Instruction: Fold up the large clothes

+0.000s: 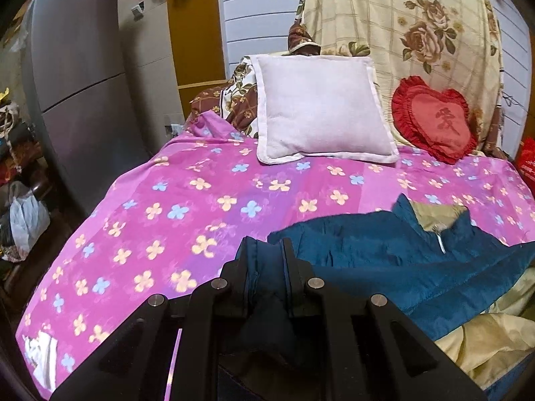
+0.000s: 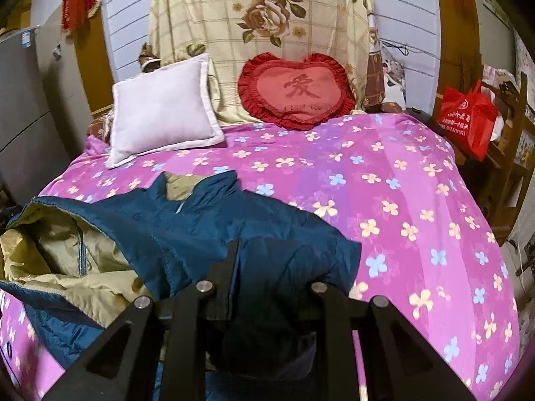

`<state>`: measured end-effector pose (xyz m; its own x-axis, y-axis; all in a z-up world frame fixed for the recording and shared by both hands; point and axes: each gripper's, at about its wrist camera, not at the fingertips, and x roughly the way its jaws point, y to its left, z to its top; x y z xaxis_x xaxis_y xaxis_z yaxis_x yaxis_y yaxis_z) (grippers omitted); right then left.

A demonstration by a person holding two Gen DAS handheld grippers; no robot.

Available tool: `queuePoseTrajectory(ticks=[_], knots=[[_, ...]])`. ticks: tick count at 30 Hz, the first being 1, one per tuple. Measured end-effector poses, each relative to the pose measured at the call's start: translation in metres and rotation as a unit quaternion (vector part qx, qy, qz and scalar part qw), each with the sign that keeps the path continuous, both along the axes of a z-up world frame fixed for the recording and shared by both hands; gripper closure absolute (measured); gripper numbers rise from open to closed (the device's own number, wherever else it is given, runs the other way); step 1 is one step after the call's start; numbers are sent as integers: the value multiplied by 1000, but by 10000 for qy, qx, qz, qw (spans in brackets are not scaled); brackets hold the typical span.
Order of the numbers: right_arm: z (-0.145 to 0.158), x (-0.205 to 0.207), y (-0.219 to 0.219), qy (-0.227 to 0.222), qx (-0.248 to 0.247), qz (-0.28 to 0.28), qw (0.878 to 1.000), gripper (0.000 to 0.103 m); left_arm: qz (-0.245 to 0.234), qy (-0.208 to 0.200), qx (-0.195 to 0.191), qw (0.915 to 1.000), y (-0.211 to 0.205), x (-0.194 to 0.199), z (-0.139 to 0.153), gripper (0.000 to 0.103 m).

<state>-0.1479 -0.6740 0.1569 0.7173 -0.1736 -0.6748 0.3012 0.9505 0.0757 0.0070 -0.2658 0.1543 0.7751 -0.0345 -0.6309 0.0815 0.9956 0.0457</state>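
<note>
A: Entry, garment. The blue jacket is lying on the pink flowered bedspread, on the near half of the bed, well short of the white pillow. Its collar, with the zip showing, is pointing toward the pillow end; its long axis is running from that collar back toward the grippers. The tan lining is showing at the open collar and along the near edge.

B: Grips?

A: The left gripper is clamping a fold of the blue fabric, fingers closed tight on it. The right gripper is pinching a thicker bunch of the same jacket, with cloth filling the narrow gap between its fingers.

B: Surface and room?

A: The bedspread is covering the whole bed, mostly smooth. Just beside the pillow a red heart cushion is leaning against a cream rose-print sheet that is hanging behind both.

B: Differences between views?

A: The left wrist view is showing a grey refrigerator well to the pillow's left, with bags piled by it. The right wrist view is showing a red bag far to the pillow's right, past the cushion, and more of the turned-out lining at the jacket's left side.
</note>
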Motion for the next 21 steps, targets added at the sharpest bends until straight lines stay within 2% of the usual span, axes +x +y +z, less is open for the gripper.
queuePoseTrajectory(ticks=[8,10,12,14,18,21], knots=[[-43,52,-24,214,205,-371,9989,80,84,151,-239,9996,-16,46,-38,102],[-57,63,-27,375,211,-435,9981,80,-2,196,-511,9985,-9,48,-39,101],[-69,73,-27,530,158,-451,9975,80,-97,66,-760,9970,1,44,-31,93],[-77,78,-26,593,117,-475,9970,80,-27,-269,-665,9974,12,31,-14,77],[-87,84,-25,637,108,-616,9960,80,-400,-441,-807,9950,26,7,11,72],[-86,84,-25,663,148,-690,9953,80,-827,-574,-725,9923,23,-22,18,72]])
